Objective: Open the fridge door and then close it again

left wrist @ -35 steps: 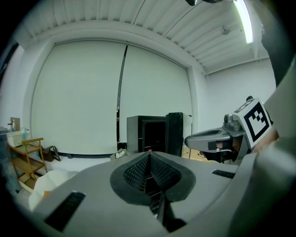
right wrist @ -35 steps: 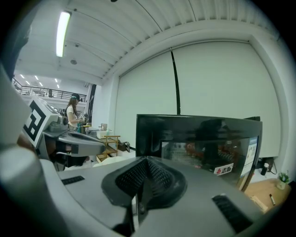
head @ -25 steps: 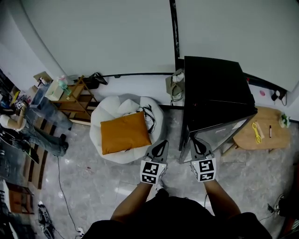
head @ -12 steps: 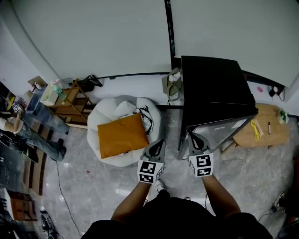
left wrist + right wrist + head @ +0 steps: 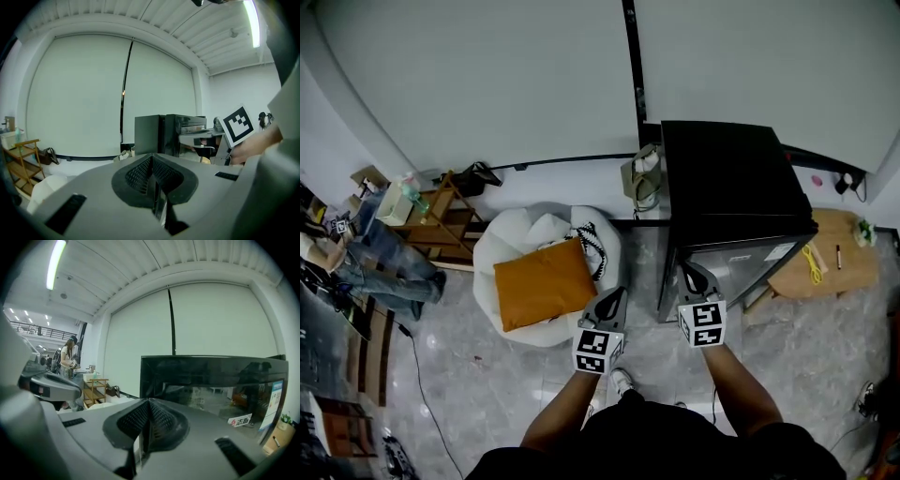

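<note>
The squat black glossy-fronted fridge (image 5: 727, 183) stands just beyond my right gripper (image 5: 691, 279), off to the right of my left gripper (image 5: 613, 302); both sets of jaws are pressed together, empty.

A white beanbag (image 5: 520, 246) sits on the grey marble floor (image 5: 487, 375). An orange cushion (image 5: 542, 281) lies on it, and a black-and-white patterned bag (image 5: 596, 232) rests at its right edge. To its left a wooden shelf rack (image 5: 450, 208) stands by the wall, with a black bag (image 5: 474, 175) just beside it. A person in jeans (image 5: 389, 258) is at the far left. At the far right, a round wooden bench (image 5: 787, 274) carries a yellow item (image 5: 813, 263) and a pen (image 5: 838, 255). A thin cable (image 5: 420, 370) trails across the floor.
</note>
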Action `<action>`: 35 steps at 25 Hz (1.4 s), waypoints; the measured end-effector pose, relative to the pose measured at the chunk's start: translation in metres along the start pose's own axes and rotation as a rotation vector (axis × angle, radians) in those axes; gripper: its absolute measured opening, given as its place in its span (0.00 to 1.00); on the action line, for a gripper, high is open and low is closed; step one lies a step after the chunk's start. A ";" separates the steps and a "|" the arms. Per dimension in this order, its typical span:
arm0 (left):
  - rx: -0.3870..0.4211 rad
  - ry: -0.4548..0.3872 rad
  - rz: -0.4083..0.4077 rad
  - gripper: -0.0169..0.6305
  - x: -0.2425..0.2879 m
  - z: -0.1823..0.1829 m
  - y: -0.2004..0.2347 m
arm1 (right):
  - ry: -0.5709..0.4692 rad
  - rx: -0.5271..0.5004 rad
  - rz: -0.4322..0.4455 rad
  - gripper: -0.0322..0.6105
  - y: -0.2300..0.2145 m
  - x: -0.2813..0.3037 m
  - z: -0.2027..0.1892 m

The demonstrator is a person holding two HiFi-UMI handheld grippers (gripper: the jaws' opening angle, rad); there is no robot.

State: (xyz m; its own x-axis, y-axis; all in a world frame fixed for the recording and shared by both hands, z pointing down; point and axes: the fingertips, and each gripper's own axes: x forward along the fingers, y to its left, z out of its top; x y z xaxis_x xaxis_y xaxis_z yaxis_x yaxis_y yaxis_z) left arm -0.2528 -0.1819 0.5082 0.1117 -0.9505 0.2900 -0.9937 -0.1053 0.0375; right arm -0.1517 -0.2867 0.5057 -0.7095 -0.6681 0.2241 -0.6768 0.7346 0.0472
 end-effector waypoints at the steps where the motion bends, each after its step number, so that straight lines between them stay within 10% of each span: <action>1: -0.002 0.002 0.001 0.06 0.000 -0.001 0.002 | 0.001 0.004 -0.005 0.08 -0.001 0.002 0.000; 20: -0.020 0.012 -0.034 0.06 0.002 -0.006 0.002 | 0.013 0.006 -0.030 0.08 -0.007 0.026 0.009; 35: -0.015 -0.036 -0.092 0.06 -0.007 0.012 -0.065 | -0.079 -0.010 0.009 0.08 -0.010 -0.090 0.025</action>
State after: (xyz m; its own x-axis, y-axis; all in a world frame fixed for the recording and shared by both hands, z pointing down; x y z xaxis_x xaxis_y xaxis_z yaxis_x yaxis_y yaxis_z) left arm -0.1890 -0.1717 0.4921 0.2019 -0.9470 0.2500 -0.9791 -0.1885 0.0765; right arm -0.0860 -0.2370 0.4609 -0.7291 -0.6684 0.1468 -0.6687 0.7415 0.0552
